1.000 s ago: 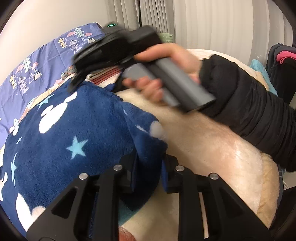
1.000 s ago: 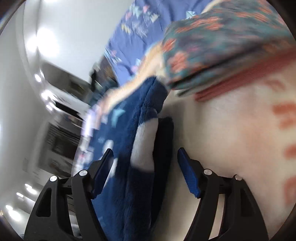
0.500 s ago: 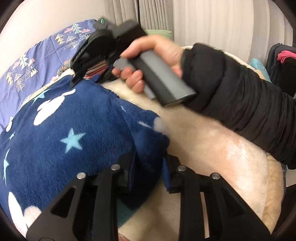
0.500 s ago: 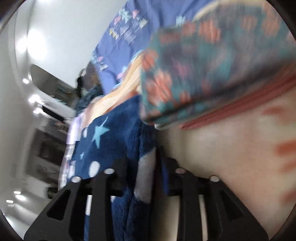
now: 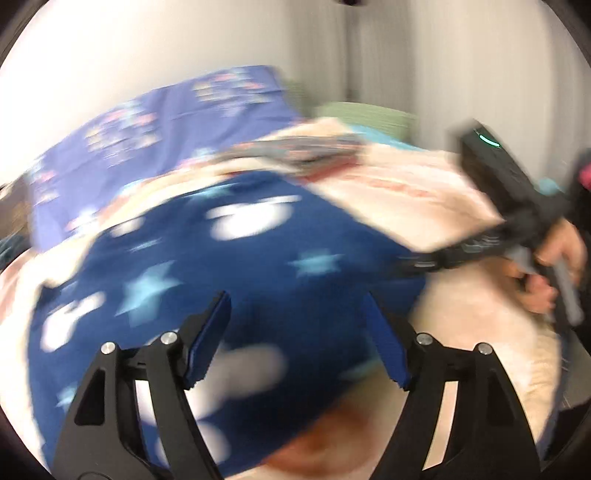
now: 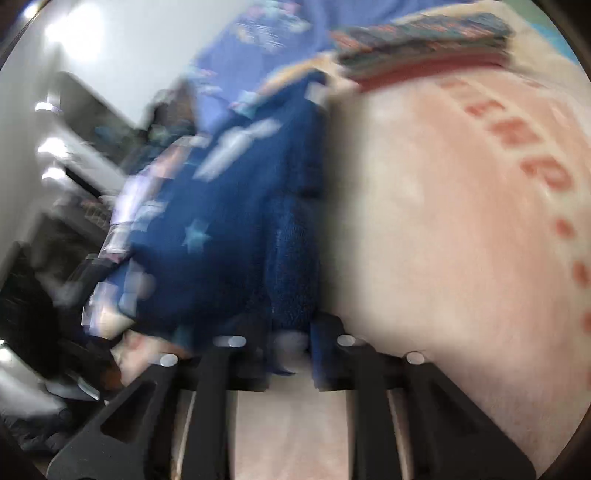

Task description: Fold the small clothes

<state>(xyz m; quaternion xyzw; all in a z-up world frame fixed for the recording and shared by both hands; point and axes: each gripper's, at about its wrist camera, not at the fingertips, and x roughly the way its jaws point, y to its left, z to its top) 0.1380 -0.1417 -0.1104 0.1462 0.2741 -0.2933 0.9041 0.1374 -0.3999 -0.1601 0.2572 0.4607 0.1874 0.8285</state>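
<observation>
Right fingers [image 6: 290, 350] closing, pinching blue fleece [image 6: 221, 229].

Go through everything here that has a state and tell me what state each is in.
Left gripper: jaws opening, pads clear of the cloth.
Right gripper: jaws closing, pinching the garment's edge.
Navy fleece garment with stars: lying on the cream blanket.
Folded patterned clothes: stacked.

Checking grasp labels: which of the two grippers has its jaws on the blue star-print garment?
The right gripper: its jaws are closing on the blue star-print garment's edge. The left gripper is opening, pads clear of the fabric.
</observation>
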